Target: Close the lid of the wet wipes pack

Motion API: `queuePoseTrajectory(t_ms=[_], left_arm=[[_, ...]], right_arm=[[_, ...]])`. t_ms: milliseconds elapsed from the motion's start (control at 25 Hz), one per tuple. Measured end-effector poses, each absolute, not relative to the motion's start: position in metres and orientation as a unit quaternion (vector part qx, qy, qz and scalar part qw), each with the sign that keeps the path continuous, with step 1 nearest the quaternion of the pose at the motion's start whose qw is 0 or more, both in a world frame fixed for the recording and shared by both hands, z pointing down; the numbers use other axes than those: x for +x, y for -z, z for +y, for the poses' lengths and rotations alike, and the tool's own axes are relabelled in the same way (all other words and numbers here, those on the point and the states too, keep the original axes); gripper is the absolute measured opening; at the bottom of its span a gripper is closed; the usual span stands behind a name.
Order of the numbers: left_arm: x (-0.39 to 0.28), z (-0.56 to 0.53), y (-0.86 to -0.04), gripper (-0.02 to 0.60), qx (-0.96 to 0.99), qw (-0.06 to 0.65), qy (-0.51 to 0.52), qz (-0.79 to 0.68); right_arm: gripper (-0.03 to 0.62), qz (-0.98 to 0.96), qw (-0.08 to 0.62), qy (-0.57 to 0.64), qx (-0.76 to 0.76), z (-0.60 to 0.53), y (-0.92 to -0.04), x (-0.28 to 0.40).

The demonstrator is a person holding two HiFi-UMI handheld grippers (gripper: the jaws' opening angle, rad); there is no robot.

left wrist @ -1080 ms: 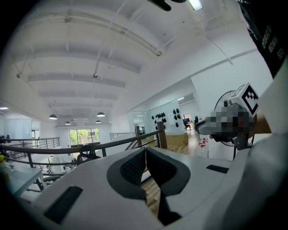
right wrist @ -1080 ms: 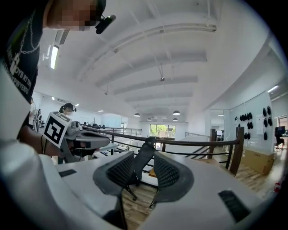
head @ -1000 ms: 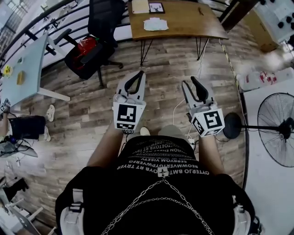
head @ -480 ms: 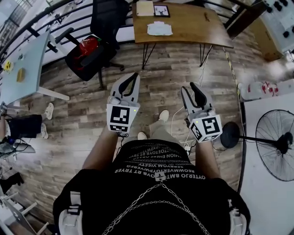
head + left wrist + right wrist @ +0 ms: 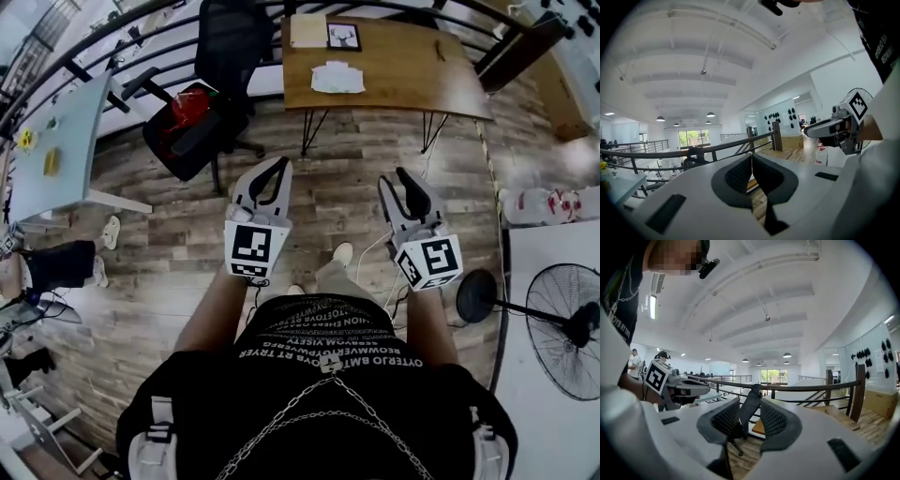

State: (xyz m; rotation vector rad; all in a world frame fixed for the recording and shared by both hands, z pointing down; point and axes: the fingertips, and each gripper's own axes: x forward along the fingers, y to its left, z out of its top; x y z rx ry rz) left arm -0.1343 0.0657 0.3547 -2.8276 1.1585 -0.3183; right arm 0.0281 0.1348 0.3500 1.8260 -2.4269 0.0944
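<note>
The wet wipes pack (image 5: 337,77) is a small white packet lying on the wooden table (image 5: 412,66) far ahead; it is too small to tell how its lid stands. Both grippers are held level at waist height over the plank floor, well short of the table. My left gripper (image 5: 281,165) is shut with its pads touching at the tips (image 5: 751,158) and nothing in it. My right gripper (image 5: 399,178) stands open, with a gap between its pads (image 5: 750,405) and nothing between them. Each gripper shows at the edge of the other's view.
A black office chair with a red bag (image 5: 192,108) stands left of the wooden table. A framed picture (image 5: 344,36) and a paper pad (image 5: 307,30) lie at the table's far edge. A pale desk (image 5: 56,141) is at left, a floor fan (image 5: 567,319) at right, a railing behind.
The person has walked toward the wooden table, which now sits nearer and lower in the head view. Both grippers came forward with them; their jaws stand as before.
</note>
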Motion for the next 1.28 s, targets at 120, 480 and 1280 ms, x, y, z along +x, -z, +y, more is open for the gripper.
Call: queuePoseTrajectory(t_ms=[120,480,1280], left_arm=[[-0.125,0.049,-0.358,0.028,-0.918,0.031,0.108,0.38],[-0.075,0.023,-0.355,0.029,-0.926,0.02,0.099,0.364],[-0.013,-0.009,-0.347,0.028,-0.907,0.034,0.095,0.41]], right_arm=[[0.126,-0.803,0.052,-0.033,0.593,0.119,-0.35,0.035],[0.126,-0.811,0.061,-0.045,0.58,0.09,-0.353,0.06],[0.127,-0.825,0.056,-0.022,0.561,0.048,-0.344,0.149]])
